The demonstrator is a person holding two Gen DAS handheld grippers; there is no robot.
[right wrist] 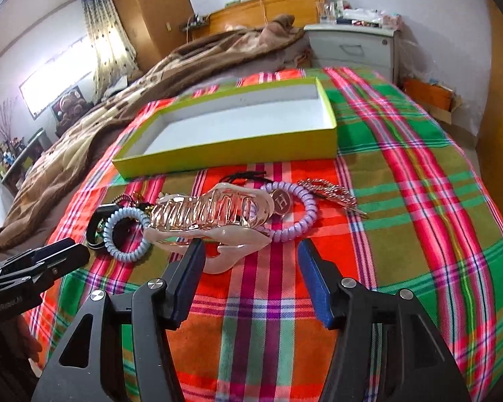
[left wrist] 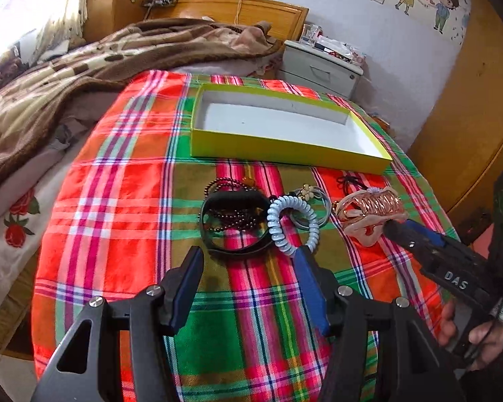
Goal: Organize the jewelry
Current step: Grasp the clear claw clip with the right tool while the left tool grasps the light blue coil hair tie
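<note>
— Two tools are out, so how do they stand?
— Nearest in its own view, the left tool (left wrist: 248,254) hangs above the plaid cloth (left wrist: 117,201) with its blue pads spread and nothing between them. The right tool (right wrist: 249,249) is spread too; its left pad sits just in front of the pink claw clip (right wrist: 211,221), but I cannot tell whether it touches.

— And the jewelry?
— It lies in a loose row on the cloth, just beyond the tools. At the left is a black band (left wrist: 233,224) with a dark bead bracelet (left wrist: 228,214) lying across it. Touching the band's right side is a pale blue coil tie (left wrist: 293,224), and behind that a grey ring with a small flower (left wrist: 306,194). Right of these is the claw clip, resting on its side.

— Anything past the clip?
— From the right wrist view, a lilac coil tie (right wrist: 293,214) with a round H charm (right wrist: 281,201) sits beside the clip's right end, a gold chain piece (right wrist: 328,192) lies further right, and a black cord (right wrist: 244,176) lies just behind.

— Where is the box?
— Farther back on the cloth, the yellow-green tray (left wrist: 285,145) sits open, white inside, holding nothing. Beyond it are a brown blanket (left wrist: 84,63) on the bed and a grey nightstand (left wrist: 318,67)
</note>
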